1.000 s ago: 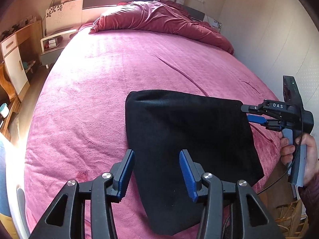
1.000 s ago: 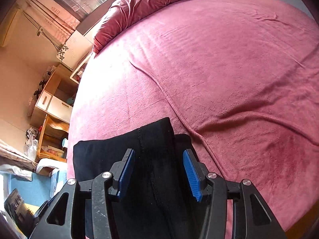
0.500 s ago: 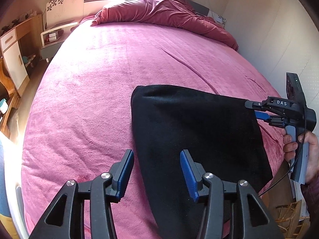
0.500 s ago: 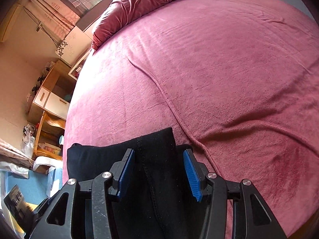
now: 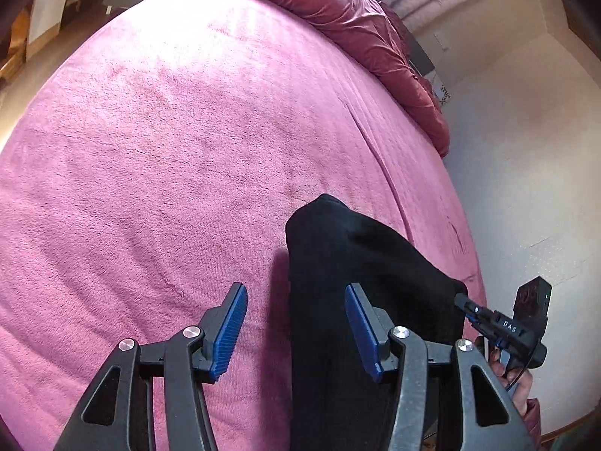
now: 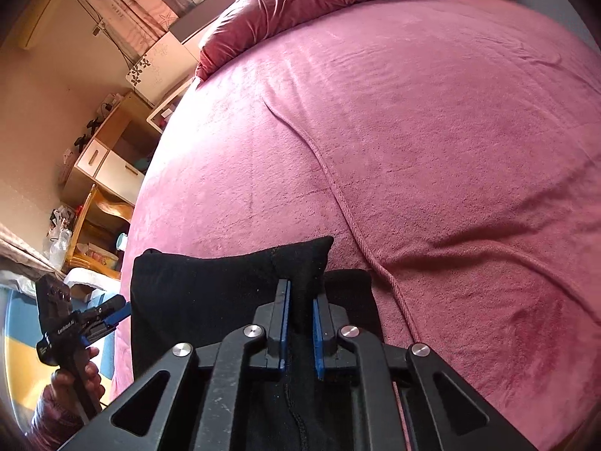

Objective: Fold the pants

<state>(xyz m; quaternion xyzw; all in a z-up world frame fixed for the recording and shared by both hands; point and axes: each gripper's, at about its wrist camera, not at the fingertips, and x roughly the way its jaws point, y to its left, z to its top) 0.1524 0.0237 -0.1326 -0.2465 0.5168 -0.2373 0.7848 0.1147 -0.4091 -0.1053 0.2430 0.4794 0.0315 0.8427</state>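
The bed (image 5: 169,150) lies open up to the bunched duvet (image 5: 357,30) along its head edge; a wall (image 5: 526,169) closes its right edge.

Black gripper (image 5: 296,332), ribbed blue pads (image 5: 229,332)

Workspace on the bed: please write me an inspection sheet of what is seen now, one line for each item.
Surface: pink bed cover, with a long crease line running toward the pants.
Job's things: black pants, folded, one corner raised from the bed.
Clutter: crumpled red duvet at the far end of the bed.
Grippers: right tool shut on a ridge of the pants; left tool open, its right finger over the pants edge.
Cables: thin black cable hanging by the right tool's handle.
Surroundings: wooden cabinet with drawers beside the bed; plain wall on the other side.
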